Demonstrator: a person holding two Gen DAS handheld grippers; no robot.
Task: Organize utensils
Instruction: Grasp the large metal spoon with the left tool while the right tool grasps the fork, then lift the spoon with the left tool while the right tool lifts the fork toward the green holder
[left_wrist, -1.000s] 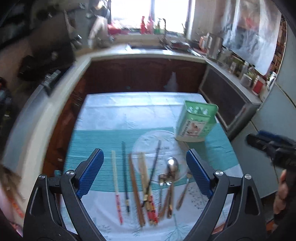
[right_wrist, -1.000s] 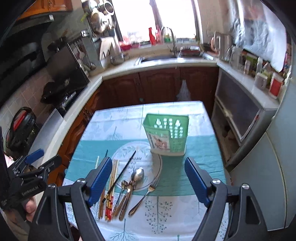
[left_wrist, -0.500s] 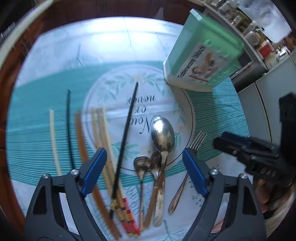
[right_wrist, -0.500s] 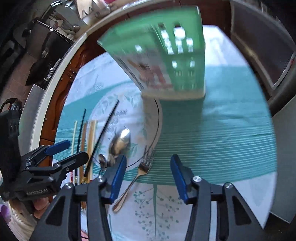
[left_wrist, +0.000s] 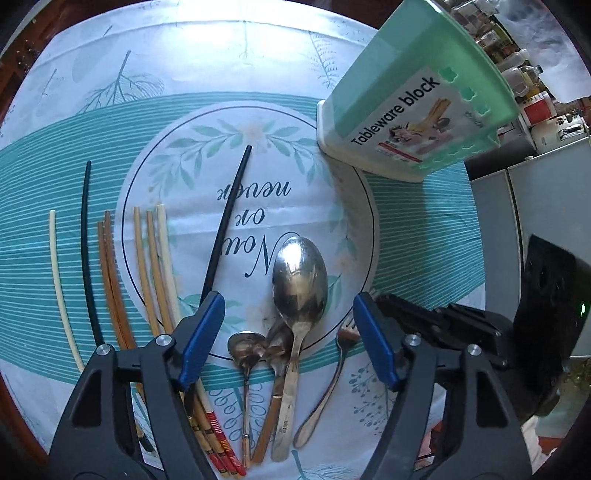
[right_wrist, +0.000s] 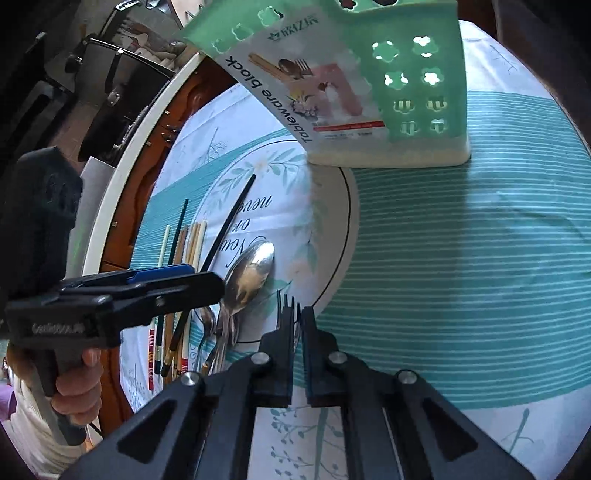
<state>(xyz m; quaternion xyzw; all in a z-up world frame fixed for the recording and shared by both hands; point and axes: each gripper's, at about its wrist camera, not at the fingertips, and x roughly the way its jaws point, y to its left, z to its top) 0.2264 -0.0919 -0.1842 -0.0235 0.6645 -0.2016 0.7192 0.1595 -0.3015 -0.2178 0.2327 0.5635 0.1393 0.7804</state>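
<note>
Right claw (right_wrist: 297, 310): closed tight on the neck of the fork (right_wrist: 285, 306), pointing steeply down at the table. Grips just behind the prongs, so that only the prongs stick out past the black tips. Lies flat on the tablecloth (left_wrist: 258, 74) with its prongs at the near edge of the round print (left_wrist: 207, 155) and its handle running toward the near side of the table.

Left claw (left_wrist: 287, 299): still fairly wide, jaws just now closing a little, nothing pressed between the blue pads. Hangs low over the group of spoons, pointing steeply down. Between the two fingers, in the left wrist view: the bowl of the big spoon (left_wrist: 300, 280), face up and shiny, and below it two small spoons (left_wrist: 245, 345) with overlapping bowls. Not possible to tell whether any finger touches the cloth.

Left of the spoons: one black chopstick (left_wrist: 227, 221) lying slanted across the round print, its thick end hidden under the left finger. Further left: a row of pale and brown chopsticks (left_wrist: 147, 266), roughly side by side, then a second dark one and a cream one, a little apart from the rest.

Behind the round print, on the far right: the green holder (left_wrist: 417, 110), upright, with a label reading "Tableware block". Touches the print's edge with its white base.

In the right wrist view, lower left: a hand (right_wrist: 77, 391) around the grip of the left claw.
</note>
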